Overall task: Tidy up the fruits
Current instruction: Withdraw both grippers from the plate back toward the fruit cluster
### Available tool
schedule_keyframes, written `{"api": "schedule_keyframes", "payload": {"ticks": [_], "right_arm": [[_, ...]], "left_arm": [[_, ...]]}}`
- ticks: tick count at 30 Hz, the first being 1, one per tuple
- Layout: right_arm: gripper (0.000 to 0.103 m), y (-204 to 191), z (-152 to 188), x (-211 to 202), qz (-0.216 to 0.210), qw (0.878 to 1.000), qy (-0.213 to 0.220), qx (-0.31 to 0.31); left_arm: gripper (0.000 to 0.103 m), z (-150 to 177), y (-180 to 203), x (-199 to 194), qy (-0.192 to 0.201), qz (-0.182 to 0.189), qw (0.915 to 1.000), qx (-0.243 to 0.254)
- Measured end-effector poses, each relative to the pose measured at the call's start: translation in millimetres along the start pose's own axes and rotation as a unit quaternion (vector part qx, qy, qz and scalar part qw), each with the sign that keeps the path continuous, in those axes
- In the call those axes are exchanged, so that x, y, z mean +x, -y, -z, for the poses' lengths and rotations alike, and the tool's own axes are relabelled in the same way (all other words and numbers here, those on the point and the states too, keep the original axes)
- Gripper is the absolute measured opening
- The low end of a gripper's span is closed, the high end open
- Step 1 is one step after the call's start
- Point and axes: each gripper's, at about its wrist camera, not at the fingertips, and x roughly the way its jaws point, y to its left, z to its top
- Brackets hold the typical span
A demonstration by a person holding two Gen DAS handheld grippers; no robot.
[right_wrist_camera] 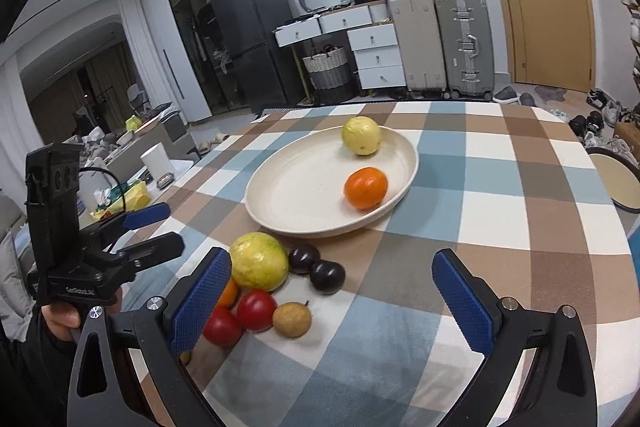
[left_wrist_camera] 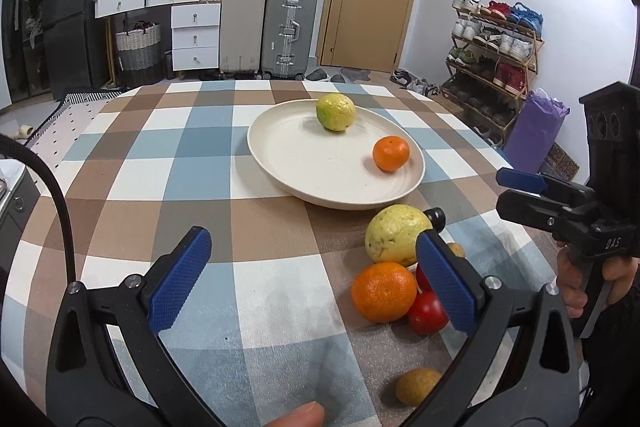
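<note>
A cream plate holds a yellow-green fruit and an orange. In front of it on the checked cloth lies a pile: a large yellow-green fruit, an orange, two red tomatoes, two dark plums and small brown fruits. My left gripper is open and empty, left of the pile. My right gripper is open and empty, low over the pile's right side.
The table is round with a checked cloth. Suitcases, drawers and a door stand behind. A shoe rack is at the right. A chair seat is by the table's right edge.
</note>
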Motion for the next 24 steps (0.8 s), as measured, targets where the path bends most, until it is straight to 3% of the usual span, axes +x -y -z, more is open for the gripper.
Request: {"api": "schedule_keyframes", "payload": {"ticks": [14,24], "right_arm": [[0.097,-20,18,14,0.012,0.997,-0.064,-0.045],[0.081,-21,28,18,0.015,0.994,-0.100,-0.036]], "left_arm": [[0.102,7,4,3,-0.021,0.003,0.9997,0.013],[0.102,6,7,9,-0.031,0.002,0.9993,0.019]]}}
